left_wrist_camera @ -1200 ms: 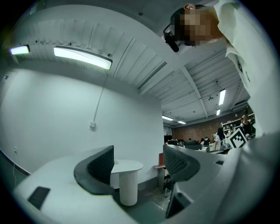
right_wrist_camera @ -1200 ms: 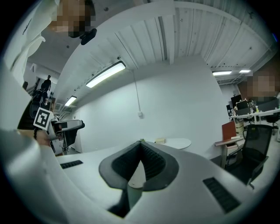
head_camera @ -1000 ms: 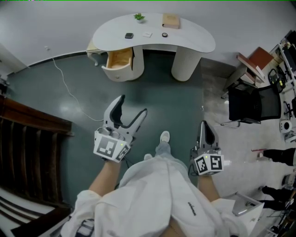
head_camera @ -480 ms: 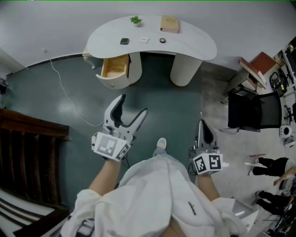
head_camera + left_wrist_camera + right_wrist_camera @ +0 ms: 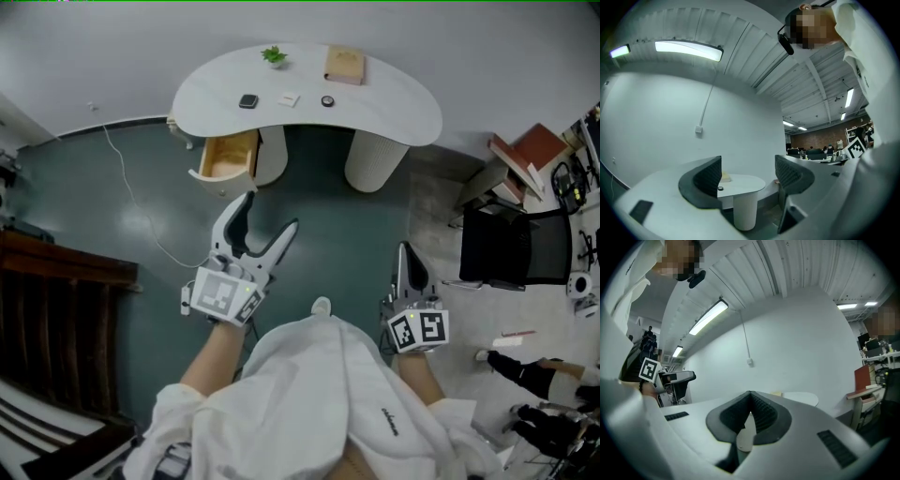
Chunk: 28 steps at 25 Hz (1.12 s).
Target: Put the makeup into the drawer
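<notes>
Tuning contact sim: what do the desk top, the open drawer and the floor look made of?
Desk top: white, smooth, matte, likely painted board or laminate. Drawer: tan inside, probably bare wood. Floor: grey-green, faint sheen, maybe coated concrete.

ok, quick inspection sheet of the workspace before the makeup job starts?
Surface: white desk, across the floor from the person.
Job's things: drawer open, looks empty; dark flat item, white item, small round item on the desk, too small to identify.
Clutter: plant, tan box.
Grippers: left gripper open, empty; right gripper shut, empty.
Cables: white cable across the floor.
Surroundings: black chair, dark wooden furniture.
</notes>
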Available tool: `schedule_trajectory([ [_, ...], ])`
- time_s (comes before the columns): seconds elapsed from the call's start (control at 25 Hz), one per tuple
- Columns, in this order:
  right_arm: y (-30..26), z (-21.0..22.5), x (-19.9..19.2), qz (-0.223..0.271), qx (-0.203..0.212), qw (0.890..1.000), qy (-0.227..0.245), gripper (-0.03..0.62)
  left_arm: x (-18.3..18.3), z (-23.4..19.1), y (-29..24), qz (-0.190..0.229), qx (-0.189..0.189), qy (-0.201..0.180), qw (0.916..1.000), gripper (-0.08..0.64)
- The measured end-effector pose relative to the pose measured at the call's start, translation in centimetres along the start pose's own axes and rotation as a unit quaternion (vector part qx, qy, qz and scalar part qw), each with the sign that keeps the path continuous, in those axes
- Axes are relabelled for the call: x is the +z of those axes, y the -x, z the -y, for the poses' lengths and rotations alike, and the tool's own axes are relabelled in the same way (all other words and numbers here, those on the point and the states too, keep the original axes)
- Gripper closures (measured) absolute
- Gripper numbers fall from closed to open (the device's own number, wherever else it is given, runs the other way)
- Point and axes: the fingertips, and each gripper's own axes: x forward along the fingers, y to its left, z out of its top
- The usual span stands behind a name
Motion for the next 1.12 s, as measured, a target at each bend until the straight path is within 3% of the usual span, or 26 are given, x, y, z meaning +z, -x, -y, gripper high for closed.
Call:
schedule_trajectory([
  [0.64,-6.2,3.4,-0.5,-0.015,0.024,1.000,-0.004,0.575,-1.3,-2.4,-6.1,-0.008,0.016,0.005,0.9998,0.215],
  [1.12,-17.2,3.7,-0.6,-0.018,0.021,1.000,0.000,0.575,-3.1,-11.1,-13.1,-0.016,0.012,0.010,0.9998,0.215],
])
